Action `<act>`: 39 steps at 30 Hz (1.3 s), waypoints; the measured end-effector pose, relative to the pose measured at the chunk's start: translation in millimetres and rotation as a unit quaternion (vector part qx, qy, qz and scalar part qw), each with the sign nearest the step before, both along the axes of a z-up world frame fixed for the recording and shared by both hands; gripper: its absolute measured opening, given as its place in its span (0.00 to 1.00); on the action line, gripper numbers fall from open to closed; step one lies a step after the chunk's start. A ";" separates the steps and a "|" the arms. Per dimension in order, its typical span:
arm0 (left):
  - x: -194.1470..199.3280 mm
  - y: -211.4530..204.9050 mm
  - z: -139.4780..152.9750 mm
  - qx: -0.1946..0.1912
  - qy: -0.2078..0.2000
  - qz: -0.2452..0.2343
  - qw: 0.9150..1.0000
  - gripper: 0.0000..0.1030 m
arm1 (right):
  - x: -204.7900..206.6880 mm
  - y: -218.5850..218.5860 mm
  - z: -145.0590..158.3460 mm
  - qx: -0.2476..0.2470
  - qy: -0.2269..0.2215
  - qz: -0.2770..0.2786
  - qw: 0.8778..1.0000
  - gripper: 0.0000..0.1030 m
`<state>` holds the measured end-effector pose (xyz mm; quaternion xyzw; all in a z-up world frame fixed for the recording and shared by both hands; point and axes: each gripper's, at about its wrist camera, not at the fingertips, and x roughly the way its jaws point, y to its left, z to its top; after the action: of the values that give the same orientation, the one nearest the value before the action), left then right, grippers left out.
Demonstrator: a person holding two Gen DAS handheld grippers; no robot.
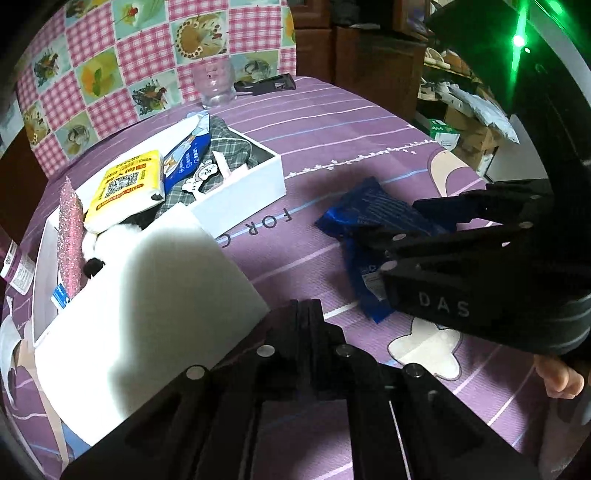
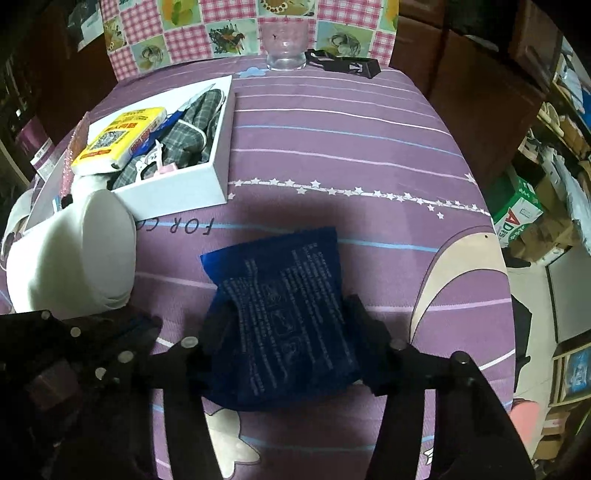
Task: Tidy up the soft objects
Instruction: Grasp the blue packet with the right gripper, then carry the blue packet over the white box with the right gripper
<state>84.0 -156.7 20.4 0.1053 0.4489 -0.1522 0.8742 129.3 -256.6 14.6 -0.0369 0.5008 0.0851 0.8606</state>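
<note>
On the purple striped table [image 2: 332, 122], to the right of the white box [image 2: 177, 188], lies the blue soft pack [image 2: 284, 317], flat with its printed face up. The right gripper [image 2: 284, 332] straddles the pack's near half: one finger [image 2: 216, 332] presses its left edge, the other its right edge, and the wrapper puckers between them, so the jaws are clamped on the pack. In the left wrist view the same pack [image 1: 369, 229] sits beside the box's right wall, partly covered by the right gripper [image 1: 373, 240].

The left gripper [image 1: 306, 317] hovers at the box's near corner; its jaws are pressed together with nothing between them.

Inside the white box [image 1: 243, 188]: a yellow packet [image 1: 125, 184] on top at the left, a blue-and-white packet [image 1: 184, 158] next to it, grey plaid fabric [image 1: 229, 144] beneath, and a small cartoon tag [image 1: 201, 177]. Left of the box stands a pink glitter piece [image 1: 68, 236] touching a white plush item [image 1: 114, 236], possibly a toy; the view is too cramped to be sure. A white flap [image 1: 155, 295] on the box's near side blocks much of the interior.

Beyond the box, at the table's far edge, stand a clear glass jar [image 2: 286, 51] and a flat black object [image 2: 351, 64]. Behind them hangs a pink checked cloth [image 2: 207, 22].
</note>
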 end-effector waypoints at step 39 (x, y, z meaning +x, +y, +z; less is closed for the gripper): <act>-13.6 91.6 91.7 -0.145 -0.171 0.095 0.970 0.75 | 2.8 24.6 94.7 0.126 -0.040 0.000 0.991 0.26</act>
<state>70.4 -65.0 112.1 -0.0411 0.2741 -0.1112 0.9544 132.1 -232.0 109.3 0.0685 0.4517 0.1458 0.8775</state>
